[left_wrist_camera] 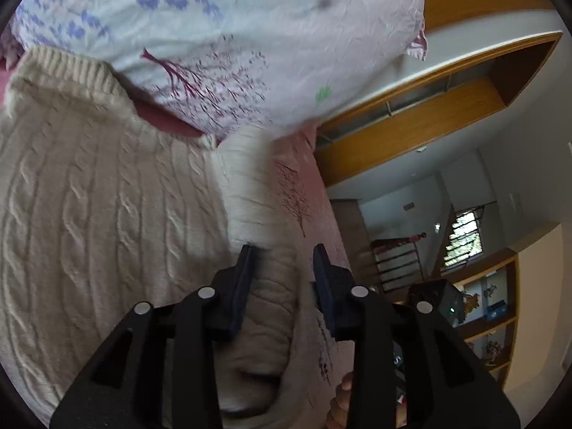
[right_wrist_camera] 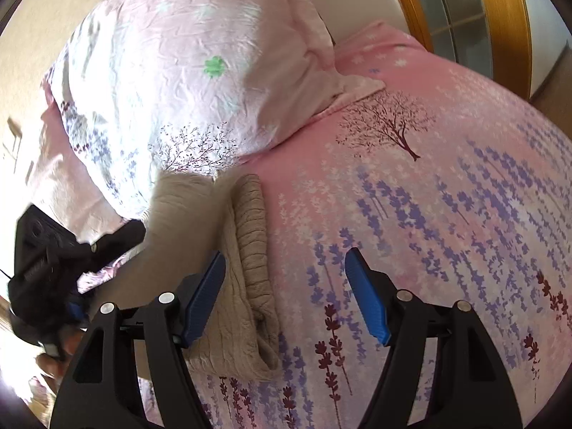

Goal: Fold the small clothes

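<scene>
I'm working in a home bedroom. I see a bed under a pink sheet [right_wrist_camera: 447, 186] printed with trees and purple flowers, and a matching pillow [right_wrist_camera: 186, 71] at its head. In the left view a wooden wardrobe [left_wrist_camera: 411, 136] runs along the wall. Past it I see an open room with a window [left_wrist_camera: 463, 239], a stair rail [left_wrist_camera: 397, 257] and shelves [left_wrist_camera: 493, 318] of small ornaments.

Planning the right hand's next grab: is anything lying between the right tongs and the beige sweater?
Nothing visible does. The right tongs hang open over the floral bedsheet, with the sweater's folded edge just beside the left finger. The pillow lies farther back, behind the sweater, and the left tongs straddle its sleeve.
</scene>
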